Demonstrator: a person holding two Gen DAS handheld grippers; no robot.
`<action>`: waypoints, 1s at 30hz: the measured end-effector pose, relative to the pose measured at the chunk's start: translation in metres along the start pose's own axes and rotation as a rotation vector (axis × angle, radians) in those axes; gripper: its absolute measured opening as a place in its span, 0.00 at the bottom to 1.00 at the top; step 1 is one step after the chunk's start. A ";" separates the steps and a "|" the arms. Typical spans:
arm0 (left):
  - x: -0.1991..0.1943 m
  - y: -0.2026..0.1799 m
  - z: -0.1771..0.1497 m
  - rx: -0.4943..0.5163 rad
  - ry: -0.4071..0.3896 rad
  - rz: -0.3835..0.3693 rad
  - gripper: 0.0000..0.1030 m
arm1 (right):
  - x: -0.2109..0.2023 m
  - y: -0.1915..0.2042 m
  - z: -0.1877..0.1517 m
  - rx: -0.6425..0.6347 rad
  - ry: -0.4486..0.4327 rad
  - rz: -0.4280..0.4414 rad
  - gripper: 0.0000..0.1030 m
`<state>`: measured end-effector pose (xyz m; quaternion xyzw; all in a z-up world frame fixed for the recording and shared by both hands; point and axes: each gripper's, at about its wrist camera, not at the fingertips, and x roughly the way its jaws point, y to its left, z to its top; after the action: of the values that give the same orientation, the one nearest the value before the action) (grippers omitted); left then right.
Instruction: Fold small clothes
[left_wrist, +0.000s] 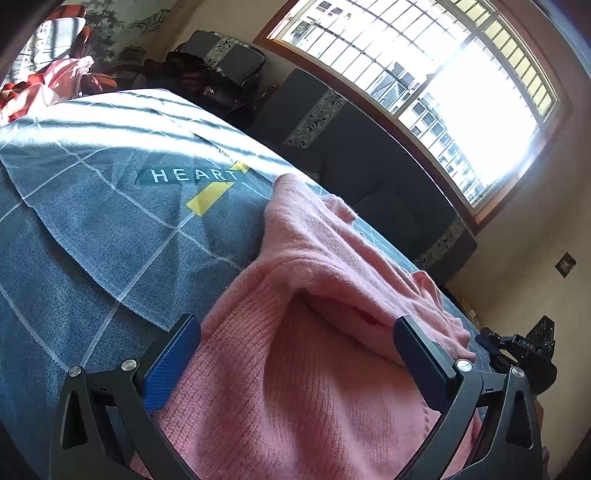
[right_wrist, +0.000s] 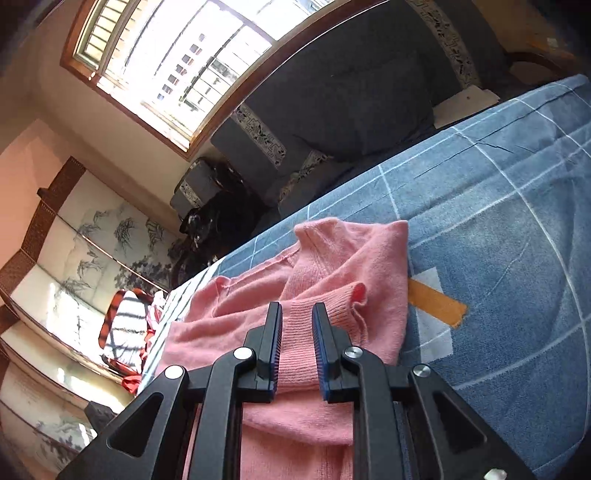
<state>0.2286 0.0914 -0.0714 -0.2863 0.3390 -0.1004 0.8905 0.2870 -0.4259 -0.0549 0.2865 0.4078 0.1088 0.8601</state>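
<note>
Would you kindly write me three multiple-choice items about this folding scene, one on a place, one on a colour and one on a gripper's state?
1. Where does the pink sweater lie?
A. On the blue checked bedspread
B. On the dark sofa
C. On the floor

2. What colour is the panel bearing the word HEART?
A. Red
B. Dark green
C. White

3. How does the left gripper stand?
A. Shut on the sweater
B. Wide open over the sweater
C. Out of view

Answers:
1. A, the sweater is spread on the checked cloth, with the dark sofa beyond its edge.
2. B, white letters sit on a dark green strip beside a yellow patch.
3. B, its blue-padded fingers stand far apart with sweater knit between them, while the right gripper is nearly closed around a ribbed fold.
</note>
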 end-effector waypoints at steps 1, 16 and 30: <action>0.000 0.000 0.000 0.000 0.000 -0.001 1.00 | 0.012 -0.001 -0.003 -0.018 0.038 -0.060 0.17; 0.000 -0.022 -0.006 0.077 0.165 -0.044 1.00 | -0.141 -0.016 -0.128 -0.080 0.057 0.025 0.59; -0.177 0.001 -0.091 0.294 0.258 -0.005 1.00 | -0.219 -0.043 -0.284 -0.039 0.134 -0.076 0.64</action>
<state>0.0362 0.1183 -0.0305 -0.1388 0.4310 -0.1870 0.8718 -0.0725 -0.4382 -0.0827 0.2462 0.4728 0.1031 0.8398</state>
